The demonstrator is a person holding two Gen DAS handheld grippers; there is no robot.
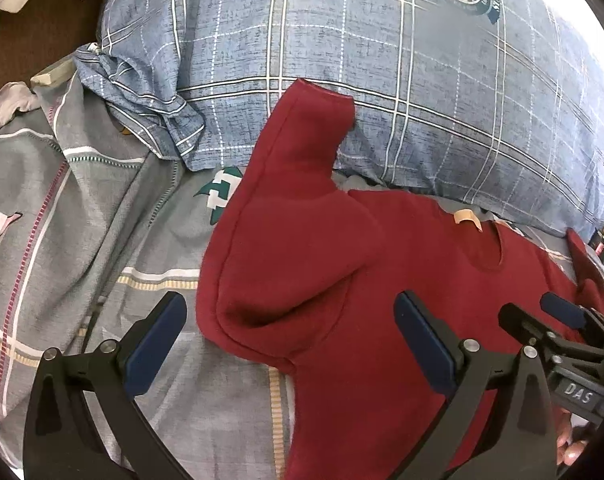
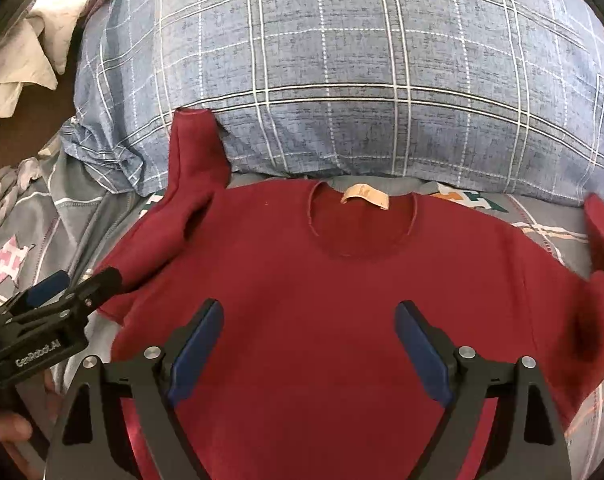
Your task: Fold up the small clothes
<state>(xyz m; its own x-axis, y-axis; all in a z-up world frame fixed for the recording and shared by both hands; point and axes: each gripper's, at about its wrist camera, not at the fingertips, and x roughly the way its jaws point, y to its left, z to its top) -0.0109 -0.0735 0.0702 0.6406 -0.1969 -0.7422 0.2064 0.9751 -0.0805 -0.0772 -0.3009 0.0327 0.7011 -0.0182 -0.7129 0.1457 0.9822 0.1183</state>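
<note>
Red sweater [image 2: 342, 280] spread flat on grey patterned bedsheet [image 1: 82, 216], neck label [image 2: 365, 197] toward blue plaid pillow [image 2: 342, 72], one sleeve [image 1: 302, 152] lying up against it. Left gripper [image 1: 290, 344] jaws wide apart over sleeve shoulder; right gripper [image 2: 308, 344] jaws likewise apart over chest, nothing held.

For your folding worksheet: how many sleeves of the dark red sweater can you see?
2. One sleeve runs up onto the blue plaid pillow beside the left tongs; the other sleeve bends up at the picture's right edge, partly cut off.
</note>
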